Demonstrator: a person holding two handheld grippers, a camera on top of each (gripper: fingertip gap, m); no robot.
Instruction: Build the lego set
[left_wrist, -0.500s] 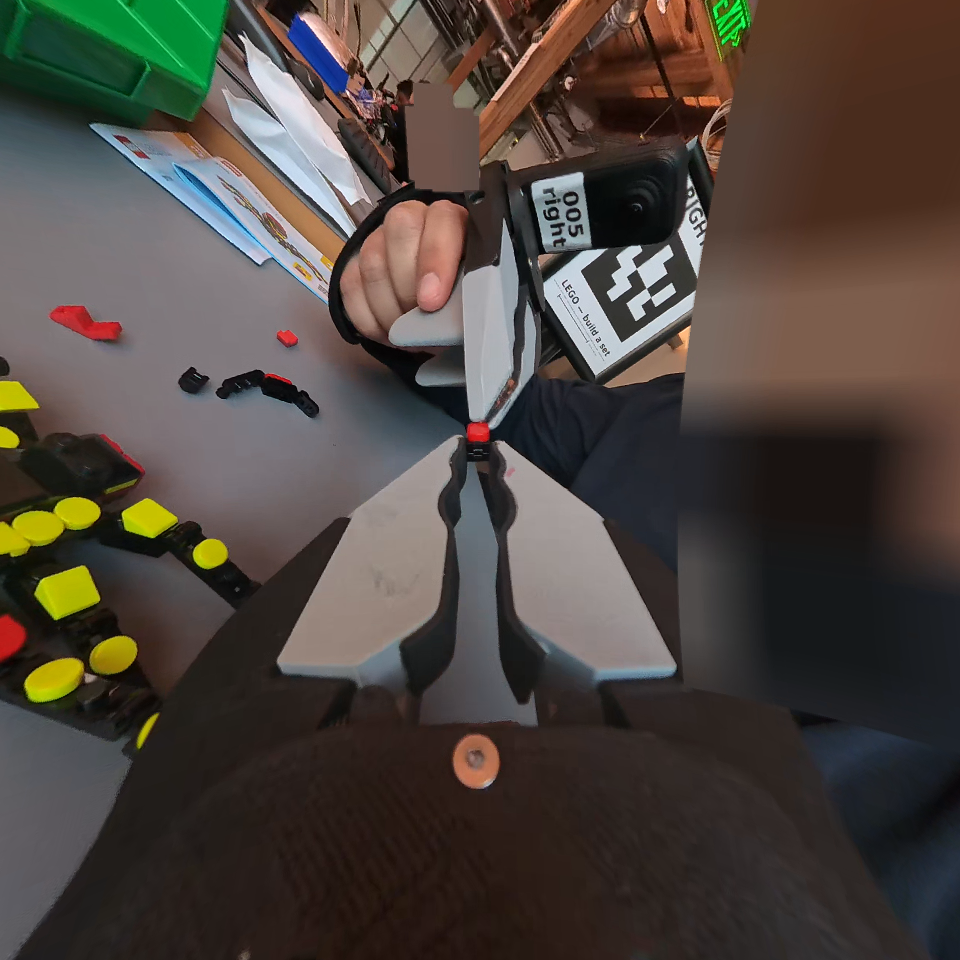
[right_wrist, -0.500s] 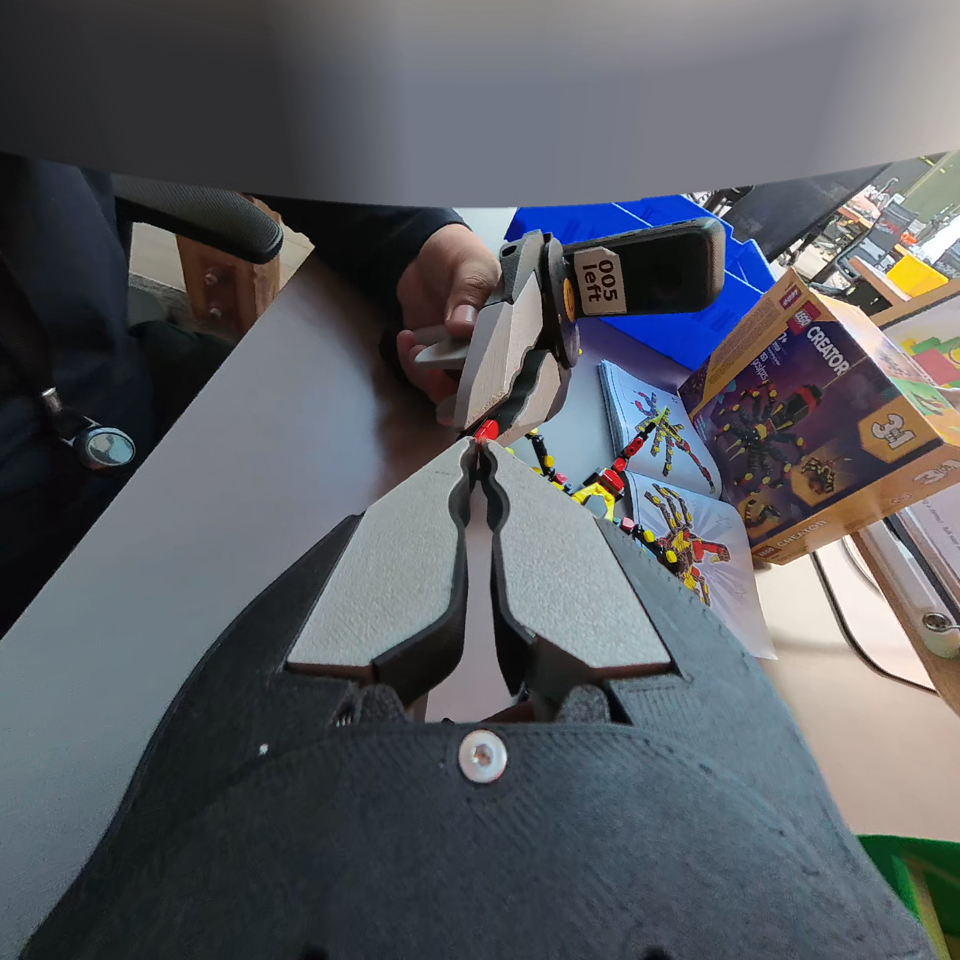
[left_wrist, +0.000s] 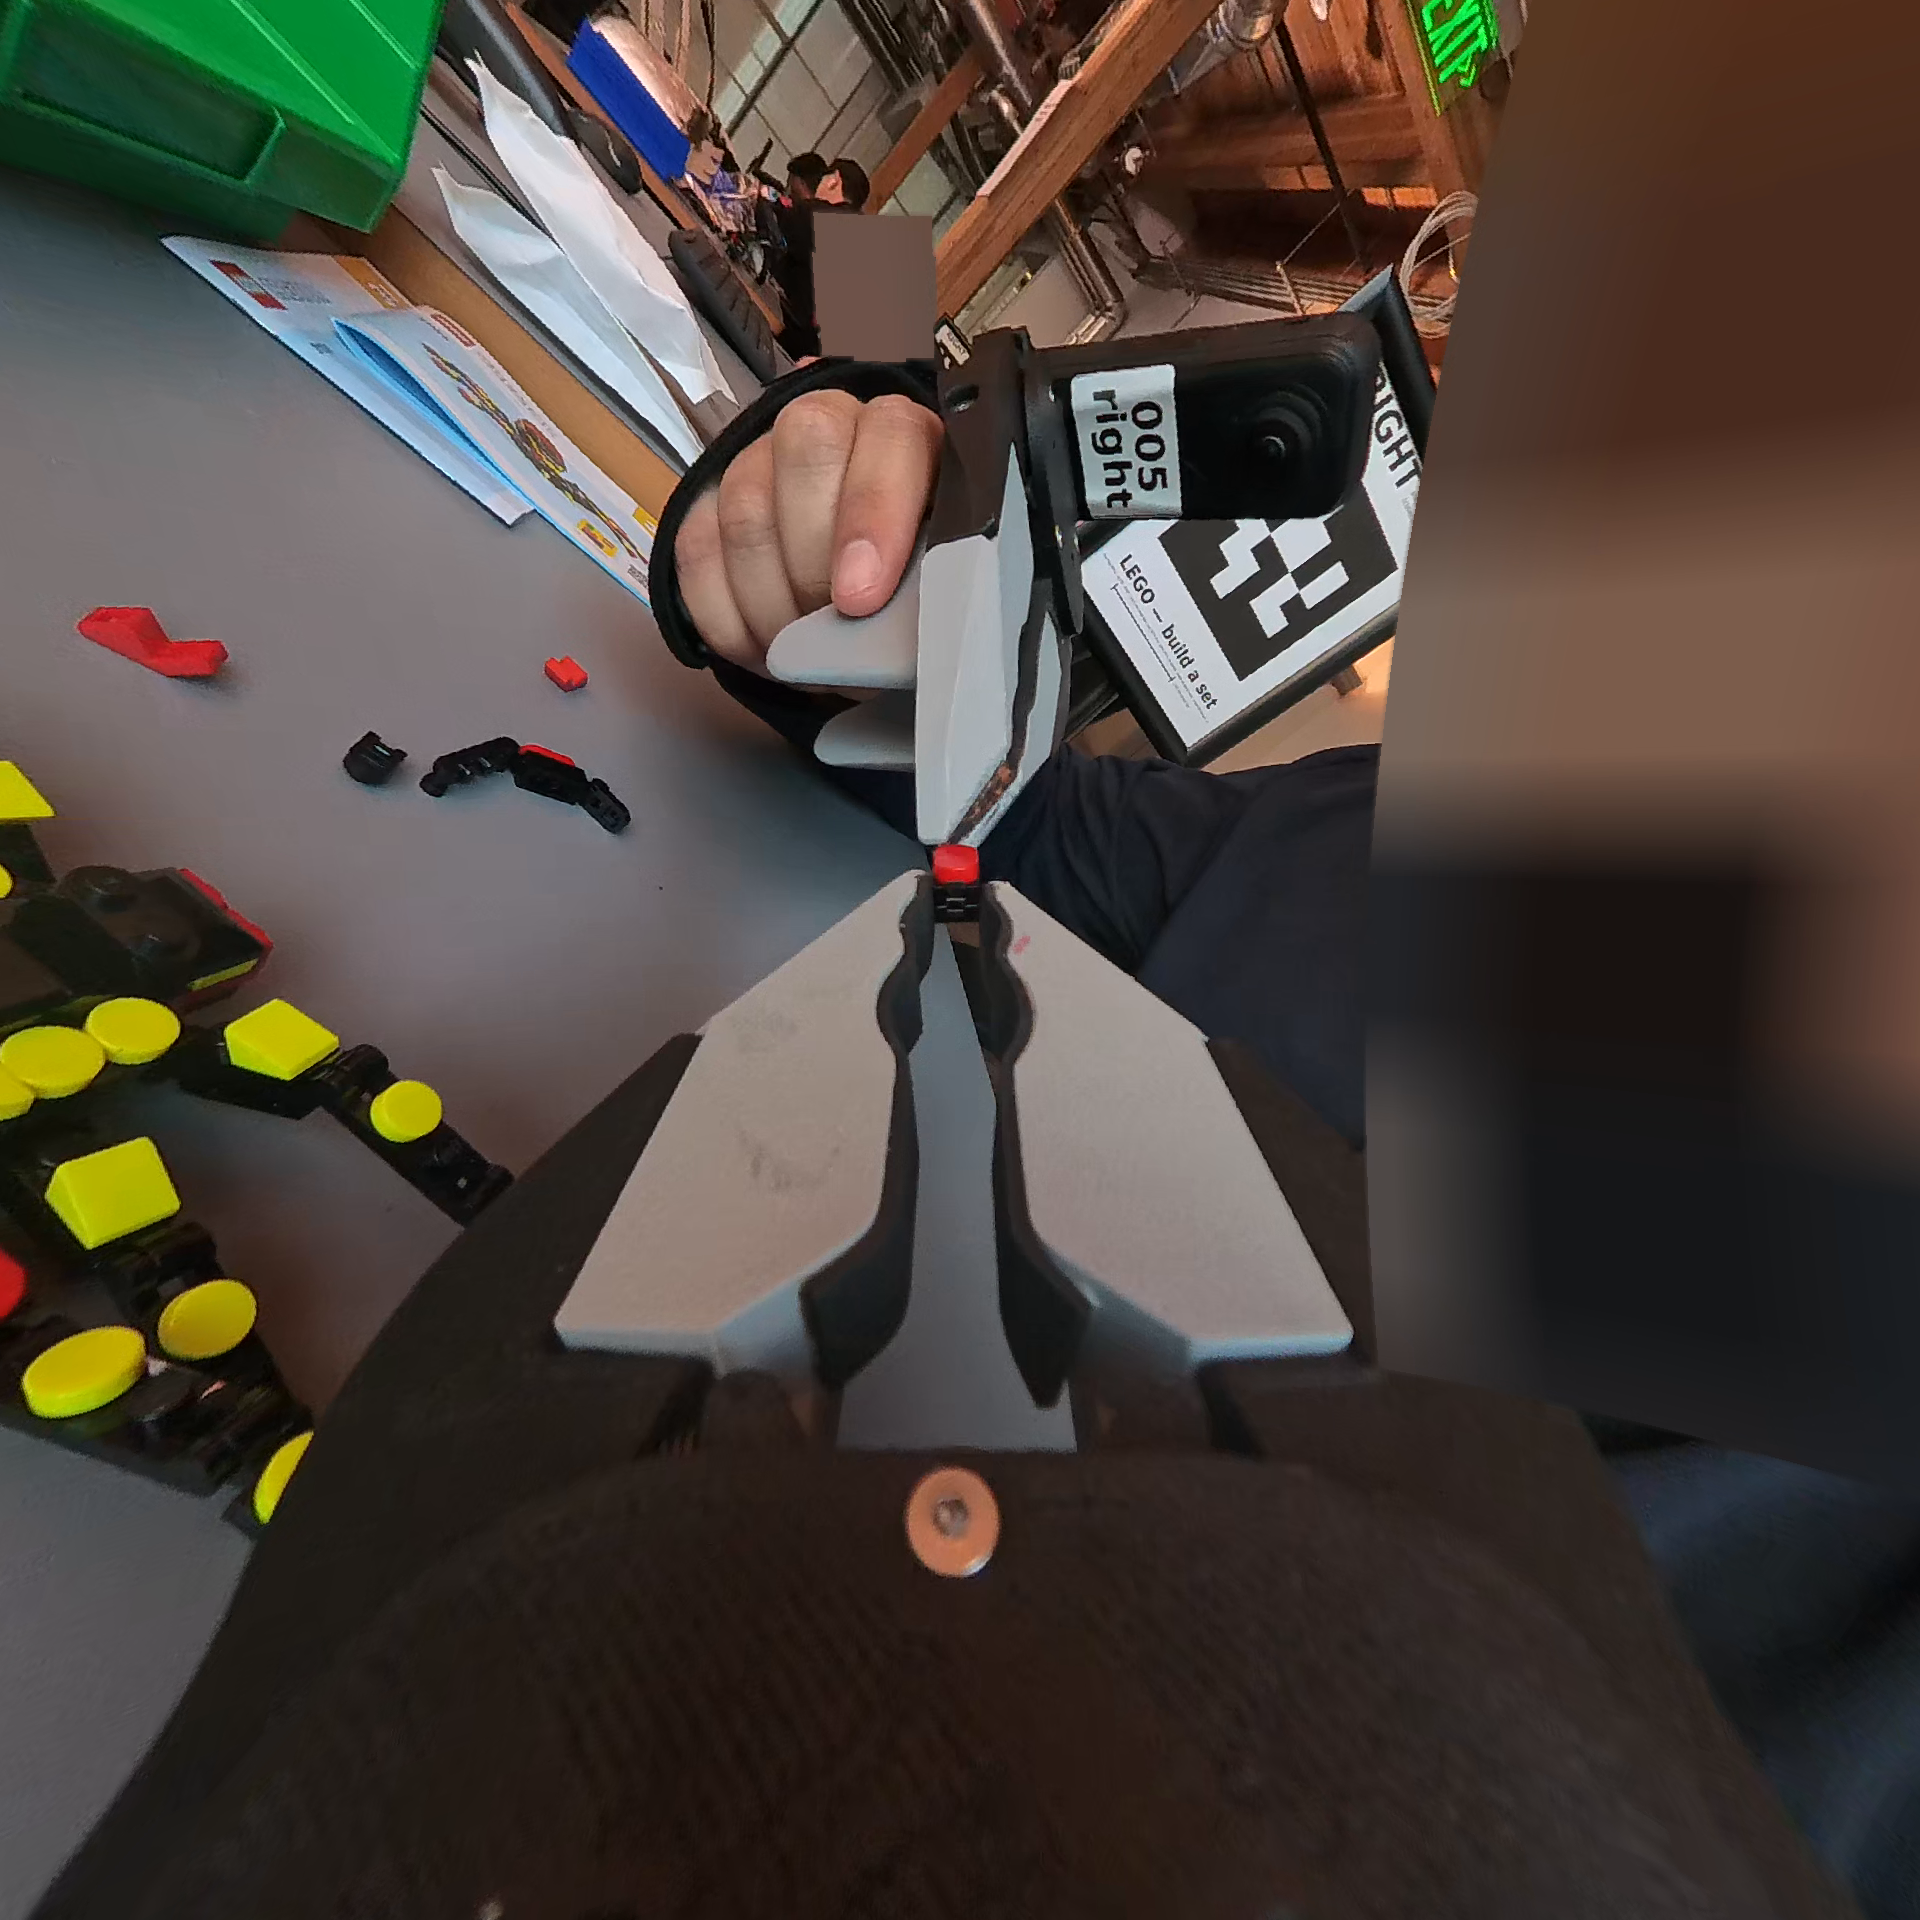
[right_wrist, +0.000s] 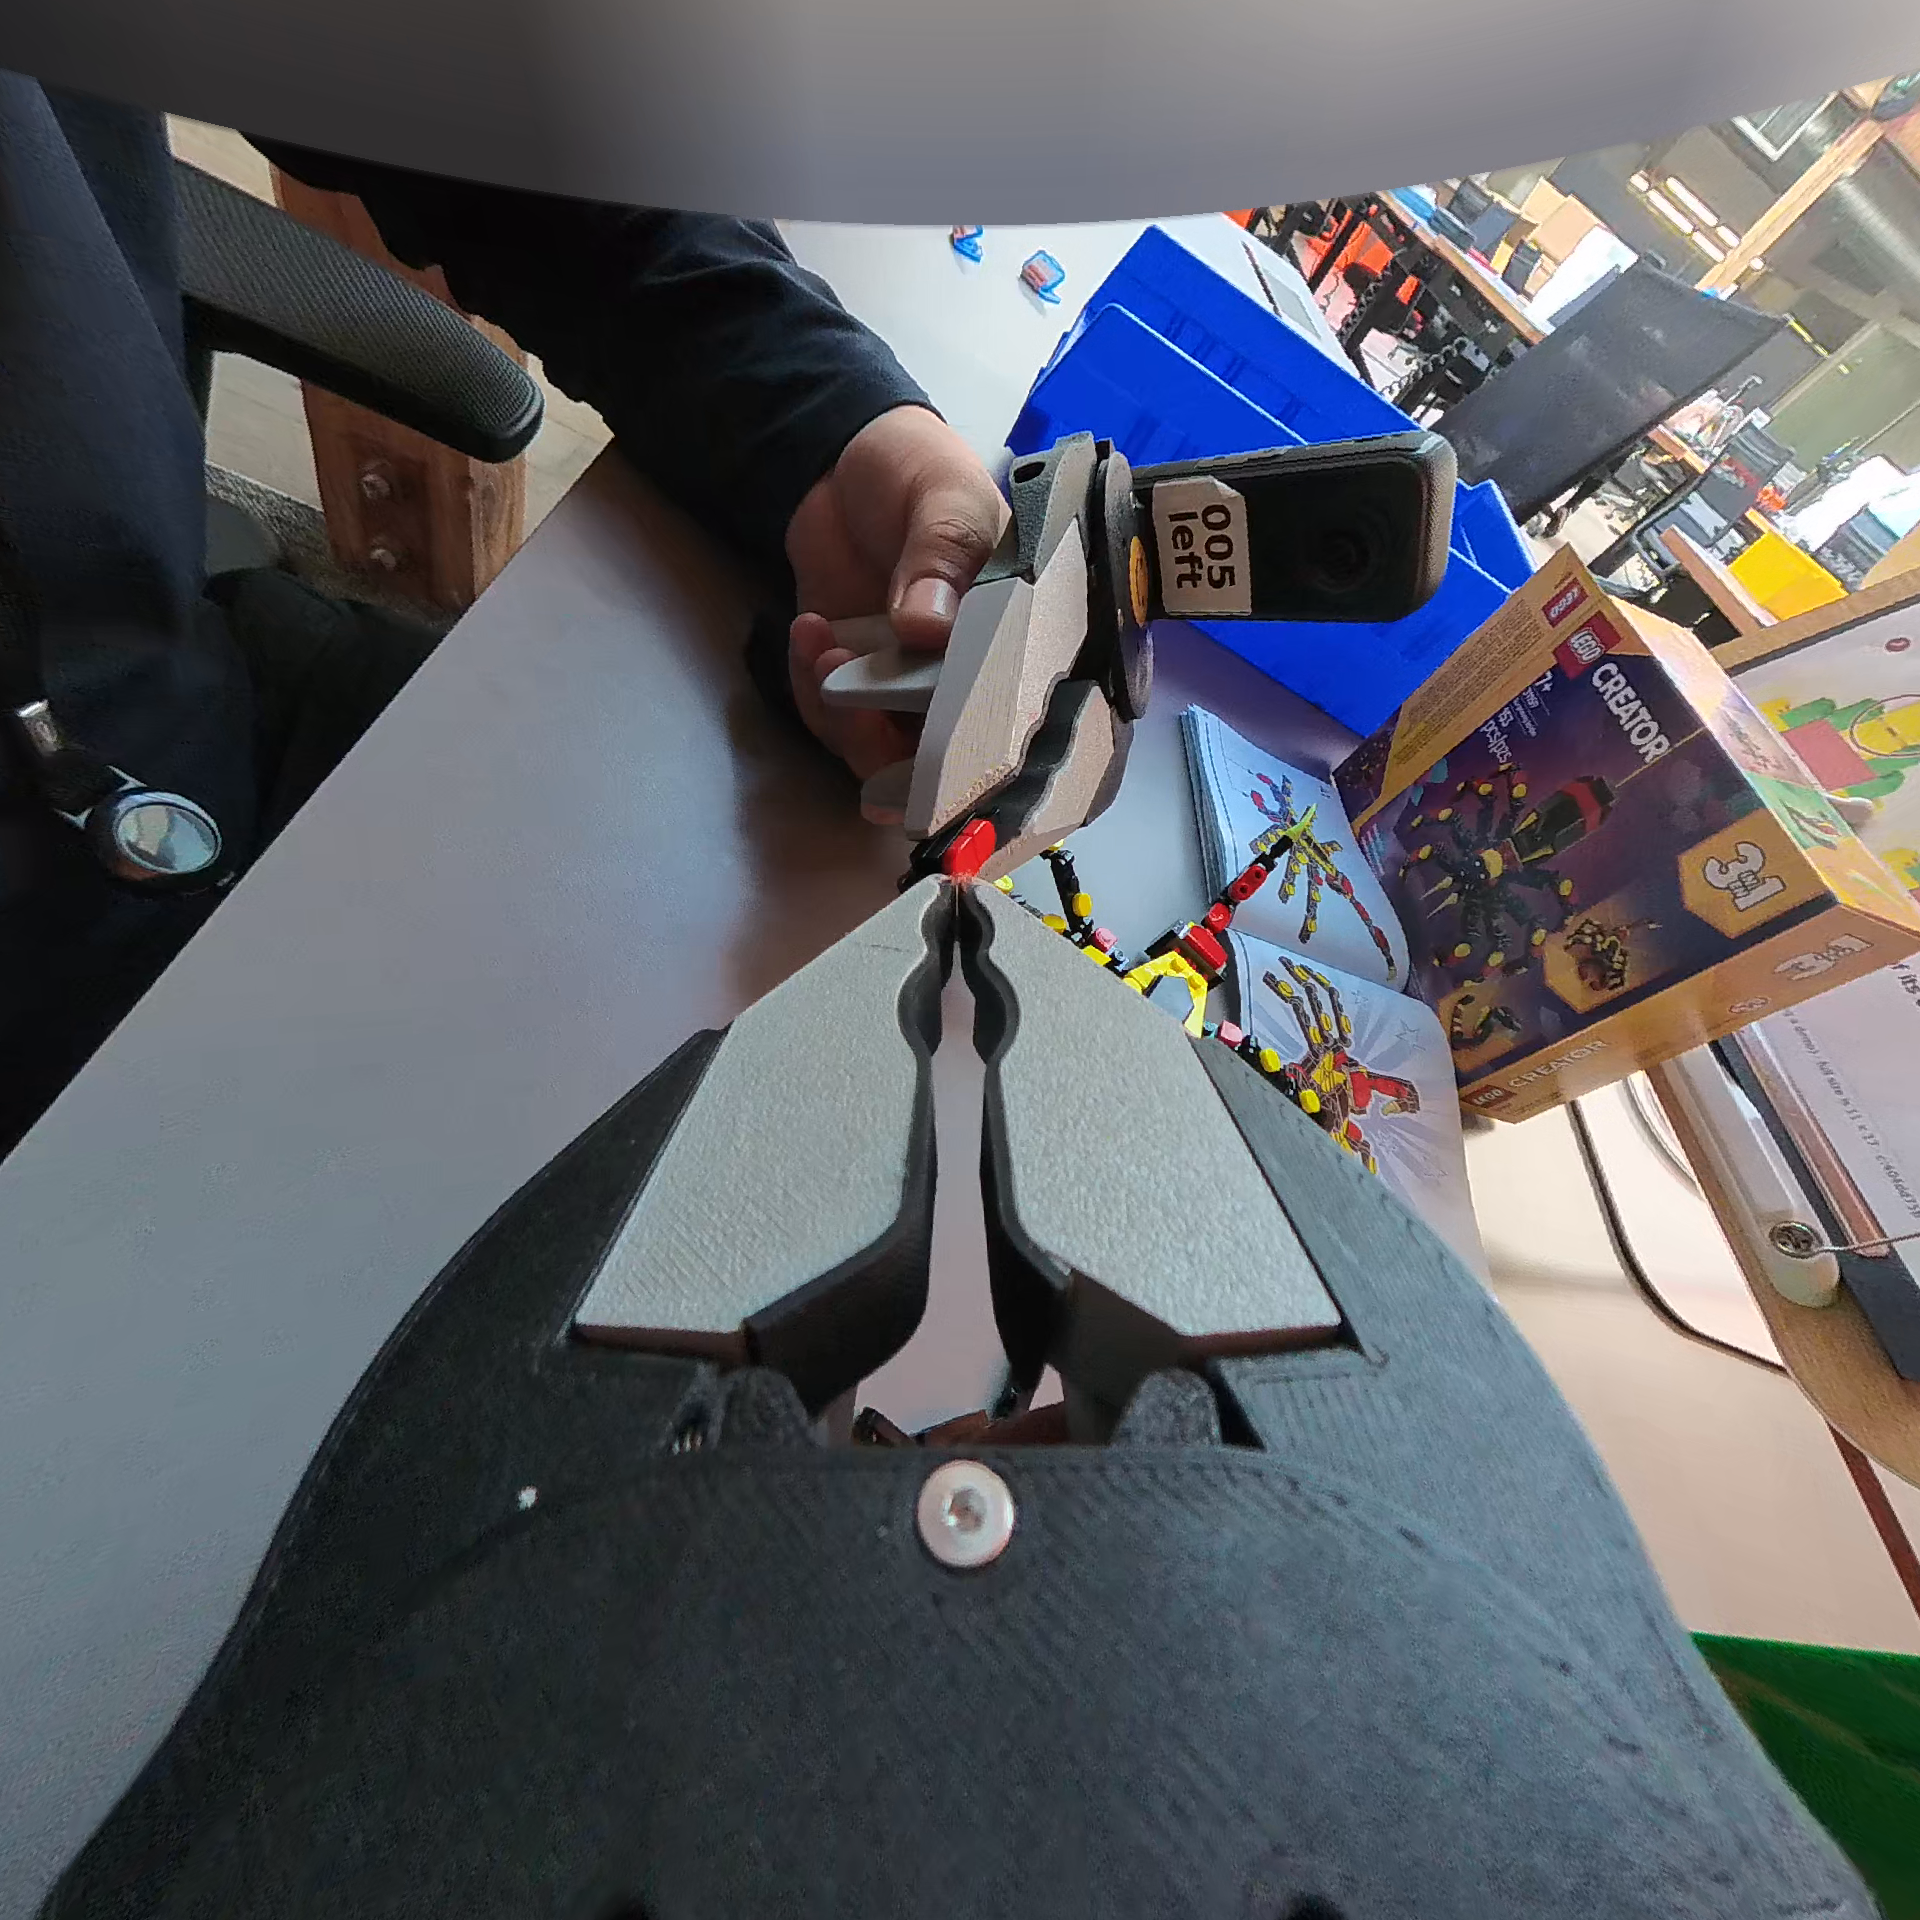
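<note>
A: Left wrist view: what does the left gripper (left_wrist: 954, 902) hold?

B: It is clamped narrow on a small black piece (left_wrist: 954, 904) with a red piece (left_wrist: 955, 862) on top. The right gripper (left_wrist: 961, 831) sits at 12 o'clock, tips pinched nearly closed just above the red piece; I judge a straight, square press seats it best.

A: Right wrist view?

B: The right gripper's tips are almost together, touching the red piece in the left gripper at 12 o'clock; what they grip, I cannot tell.

A: Surroundings?

B: Grey desk (left_wrist: 312, 582); the partly built model (left_wrist: 135, 1143) at 9 o'clock, a green bin (left_wrist: 208, 94) at 11 in the left view; the set's box (right_wrist: 1621, 852) at 2 in the right view. Workshop behind.
</note>
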